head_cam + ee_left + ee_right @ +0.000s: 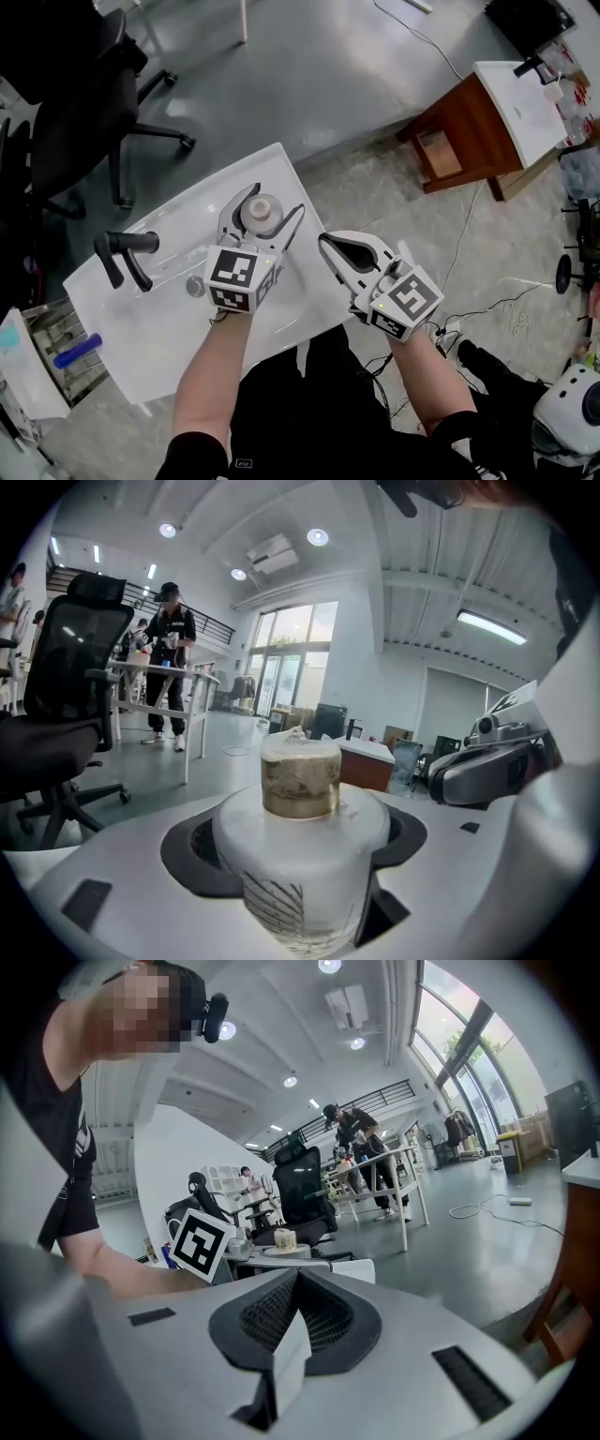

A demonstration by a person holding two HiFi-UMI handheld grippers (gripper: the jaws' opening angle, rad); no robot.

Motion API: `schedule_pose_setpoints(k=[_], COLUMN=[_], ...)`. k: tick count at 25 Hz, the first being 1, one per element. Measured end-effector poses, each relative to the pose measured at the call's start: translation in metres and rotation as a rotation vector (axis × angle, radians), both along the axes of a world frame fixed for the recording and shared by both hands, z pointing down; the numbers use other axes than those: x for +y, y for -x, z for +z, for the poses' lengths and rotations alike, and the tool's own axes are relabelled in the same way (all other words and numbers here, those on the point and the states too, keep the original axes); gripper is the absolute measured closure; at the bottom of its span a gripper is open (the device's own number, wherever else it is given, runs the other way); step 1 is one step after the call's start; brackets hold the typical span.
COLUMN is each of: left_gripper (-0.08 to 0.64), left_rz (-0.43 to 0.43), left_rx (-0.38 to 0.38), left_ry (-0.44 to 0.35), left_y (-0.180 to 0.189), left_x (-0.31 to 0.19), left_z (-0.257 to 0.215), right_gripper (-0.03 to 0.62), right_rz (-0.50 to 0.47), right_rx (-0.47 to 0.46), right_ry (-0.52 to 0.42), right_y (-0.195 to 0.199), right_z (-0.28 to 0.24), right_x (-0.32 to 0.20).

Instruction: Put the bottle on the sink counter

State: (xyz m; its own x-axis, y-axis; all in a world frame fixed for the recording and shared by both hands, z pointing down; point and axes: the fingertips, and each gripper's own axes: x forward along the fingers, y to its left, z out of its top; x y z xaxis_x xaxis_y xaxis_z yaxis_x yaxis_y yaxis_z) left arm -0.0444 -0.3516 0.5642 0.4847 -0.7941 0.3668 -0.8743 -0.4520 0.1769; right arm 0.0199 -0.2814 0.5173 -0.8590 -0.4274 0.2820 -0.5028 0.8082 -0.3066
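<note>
My right gripper [326,242] hangs pinched shut and empty off the right edge of the smooth white sink counter [141,347], while my left gripper [277,199] clasps the round, frosted-plastic bottle [262,212], tan-capped and upright, near its far right corner.

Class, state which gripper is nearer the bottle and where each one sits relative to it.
Left. The left gripper holds the bottle between its jaws; the right gripper, shut, lies apart to the right.
</note>
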Motion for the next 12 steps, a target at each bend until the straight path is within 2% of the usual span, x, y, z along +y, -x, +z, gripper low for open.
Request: schedule_pose_setpoints(k=[12], left_gripper=[0.229], left_rz=[-0.022], left_rx=[-0.057], left_ry=[0.036], left_y=[-0.005], left_x=[-0.028], left_z=[0.031], right_gripper=[0.578], right_rz=[0.007], right_rx=[0.013], right_ry=[0.037], right_y=[-0.015], right_z=[0.021], right_x=[-0.003])
